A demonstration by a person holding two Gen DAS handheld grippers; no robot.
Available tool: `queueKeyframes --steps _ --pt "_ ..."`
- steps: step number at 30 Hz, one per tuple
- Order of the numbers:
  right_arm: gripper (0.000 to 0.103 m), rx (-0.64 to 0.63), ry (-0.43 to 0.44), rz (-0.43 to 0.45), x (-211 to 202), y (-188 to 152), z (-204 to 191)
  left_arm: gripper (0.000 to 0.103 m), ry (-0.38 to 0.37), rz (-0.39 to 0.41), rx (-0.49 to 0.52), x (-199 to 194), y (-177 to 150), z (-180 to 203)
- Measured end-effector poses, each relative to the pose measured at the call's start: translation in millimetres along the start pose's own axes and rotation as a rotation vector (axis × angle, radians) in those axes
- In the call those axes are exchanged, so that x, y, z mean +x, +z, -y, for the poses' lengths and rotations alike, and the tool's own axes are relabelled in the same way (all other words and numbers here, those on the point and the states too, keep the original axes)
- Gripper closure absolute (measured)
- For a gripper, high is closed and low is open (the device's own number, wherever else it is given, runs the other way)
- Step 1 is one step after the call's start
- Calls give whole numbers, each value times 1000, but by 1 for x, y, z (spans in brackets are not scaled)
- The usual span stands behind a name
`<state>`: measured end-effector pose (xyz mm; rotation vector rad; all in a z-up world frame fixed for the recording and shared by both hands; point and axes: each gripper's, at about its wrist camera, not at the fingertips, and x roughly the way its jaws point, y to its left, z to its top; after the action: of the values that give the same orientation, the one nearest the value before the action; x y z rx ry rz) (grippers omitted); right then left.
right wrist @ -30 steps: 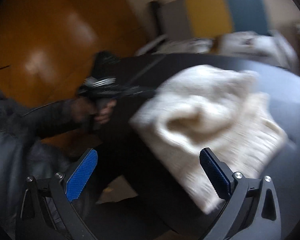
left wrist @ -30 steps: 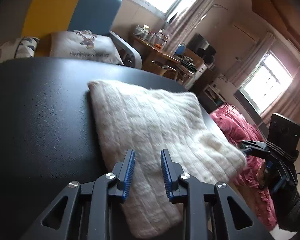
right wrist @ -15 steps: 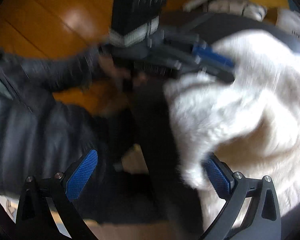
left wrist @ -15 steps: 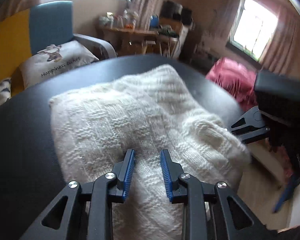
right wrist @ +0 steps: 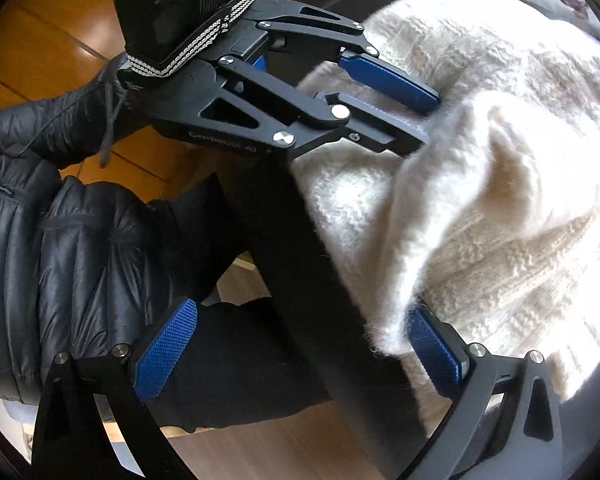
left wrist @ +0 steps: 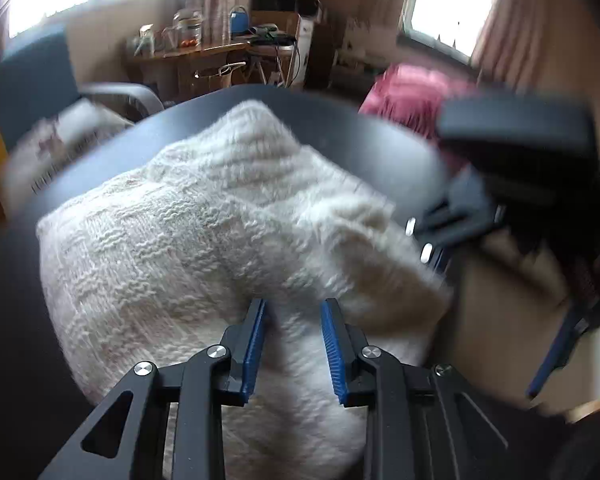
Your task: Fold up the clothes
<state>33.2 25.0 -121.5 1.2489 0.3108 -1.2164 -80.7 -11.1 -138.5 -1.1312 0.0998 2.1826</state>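
A cream knitted sweater [left wrist: 180, 240] lies folded on the black round table [left wrist: 340, 120]. My left gripper [left wrist: 294, 304] hovers low over the sweater's near part, its blue pads part-way apart and pressing on nothing. In the right wrist view the left gripper [right wrist: 428, 120] reaches in from the left, its fingers astride a raised edge of the sweater [right wrist: 500, 200]. My right gripper [right wrist: 302, 308] is wide open across the table's rim [right wrist: 300, 240]. Its right pad [right wrist: 436, 352] sits under the sweater's overhanging corner, and its left pad hangs off the table.
A person's black puffer sleeve [right wrist: 60, 240] fills the left of the right wrist view, above a wooden floor [right wrist: 40, 40]. Beyond the table stand a blue armchair [left wrist: 32, 68] with a cushion [left wrist: 60, 140], a cluttered wooden desk [left wrist: 204, 52] and a red cloth heap [left wrist: 412, 92].
The left gripper has swung across over the sweater and rolled, its gap unchanged. The right gripper has dropped and closed in on the sweater's corner at the table rim, still wide open.
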Motion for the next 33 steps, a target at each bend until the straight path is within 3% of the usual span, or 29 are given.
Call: queueKeyframes --steps 3,7,11,13,19,21,24,28,33 --pt "0 23 -50 83 -8 -11 -8 76 -52 86 -121 -20 6 -24" --pt "0 122 -122 260 -33 -31 -9 76 -12 136 -165 -34 29 -46" --pt "0 205 -173 454 -52 -46 -19 70 66 111 -57 -38 75 -49" --pt "0 215 -167 505 -51 -47 -26 68 59 88 69 -35 100 -42" --pt "0 192 -127 525 -44 -46 -23 59 -49 -124 388 11 160 -14" --pt "0 197 -125 520 -46 -48 -14 59 -74 -208 442 30 166 -10" --pt "0 208 -105 523 -49 -64 1 59 -117 -287 486 53 173 -7" --pt "0 208 -80 536 -48 -57 16 59 -215 -398 502 75 179 -8" --pt "0 185 -81 526 -45 -48 20 59 -239 -476 494 95 177 -15"
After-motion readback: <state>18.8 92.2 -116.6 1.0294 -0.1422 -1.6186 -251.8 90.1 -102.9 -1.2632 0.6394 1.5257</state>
